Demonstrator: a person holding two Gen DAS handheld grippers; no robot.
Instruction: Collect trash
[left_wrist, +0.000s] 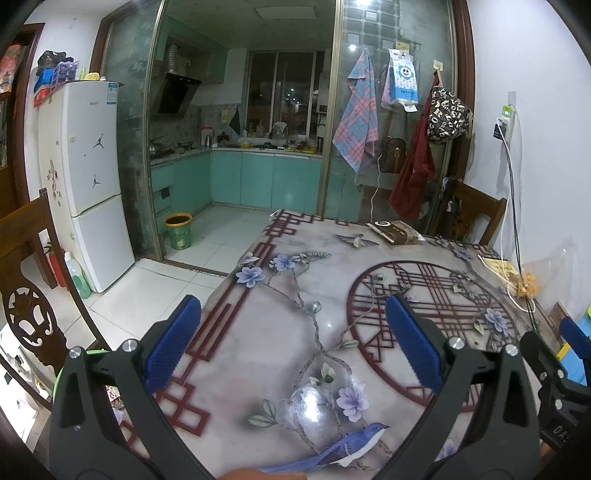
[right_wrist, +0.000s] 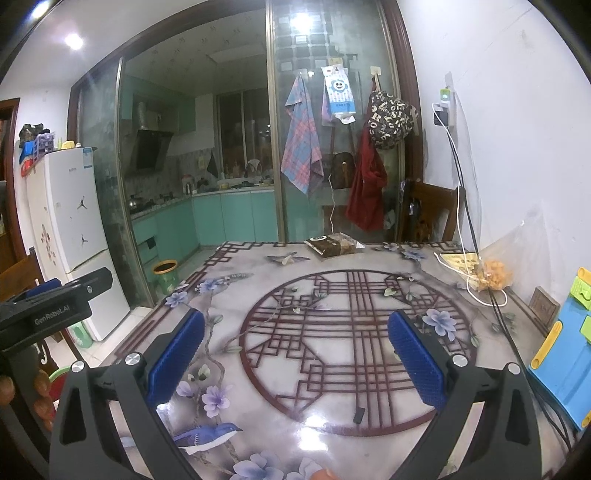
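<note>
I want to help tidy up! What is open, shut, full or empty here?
Left gripper: open, holding nothing.
Right gripper: open, holding nothing.
Brown flat snack packet: lying flat on table.
Clear plastic bag of orange snacks: slumped against wall.
Green waste bin: upright, uncovered.

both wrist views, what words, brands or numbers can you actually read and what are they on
"GenRobot.AI" on the left tool, seen from the right wrist view.
"BOSCH" on the fridge, small, likely reading.
Loose letters like "S", "O", "C" on the patterned bag, no whole word.
Too blurred: fridge energy sticker, hanging blue packet, yellow paper on the table.
</note>
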